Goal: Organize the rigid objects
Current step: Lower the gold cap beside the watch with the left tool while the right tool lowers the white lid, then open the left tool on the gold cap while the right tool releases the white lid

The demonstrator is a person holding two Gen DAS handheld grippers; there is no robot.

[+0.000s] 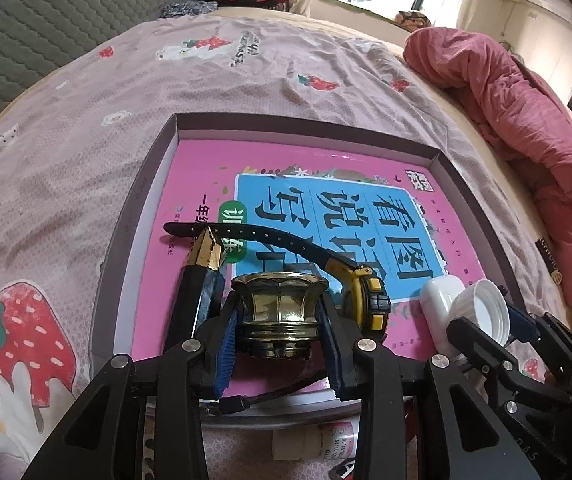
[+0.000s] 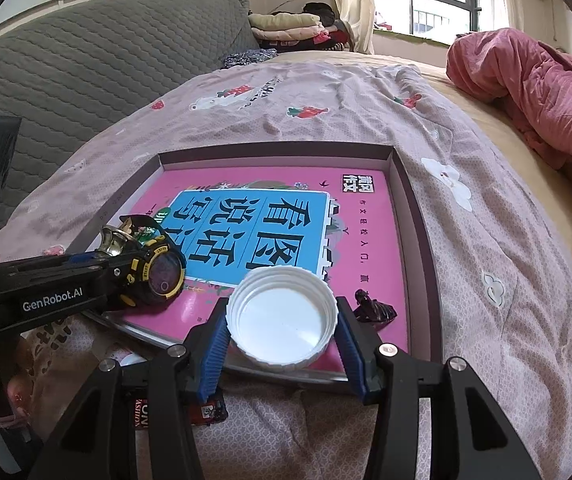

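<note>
A shallow grey box point(image 1: 146, 184) lies on the bed with a pink book point(image 1: 206, 168) inside it. My left gripper point(image 1: 282, 320) is shut on a gold metal cap point(image 1: 280, 308) over the box's near edge. A black and gold object point(image 1: 202, 276) and a yellow-black watch point(image 1: 369, 300) lie on the book beside it. My right gripper point(image 2: 282, 320) is shut on a white screw lid point(image 2: 282, 316), above the box's point(image 2: 417, 216) near edge. The watch point(image 2: 162, 276) and the left gripper point(image 2: 90, 260) show at left. A small dark object point(image 2: 373, 308) lies on the book point(image 2: 369, 240).
A white bottle point(image 1: 439, 304) lies in the box by the lid point(image 1: 481, 308). A pink quilt point(image 1: 525, 120) is bunched at the right. A grey quilted headboard point(image 2: 86, 64) stands at the left. Small boxes point(image 2: 206, 412) lie below the near edge.
</note>
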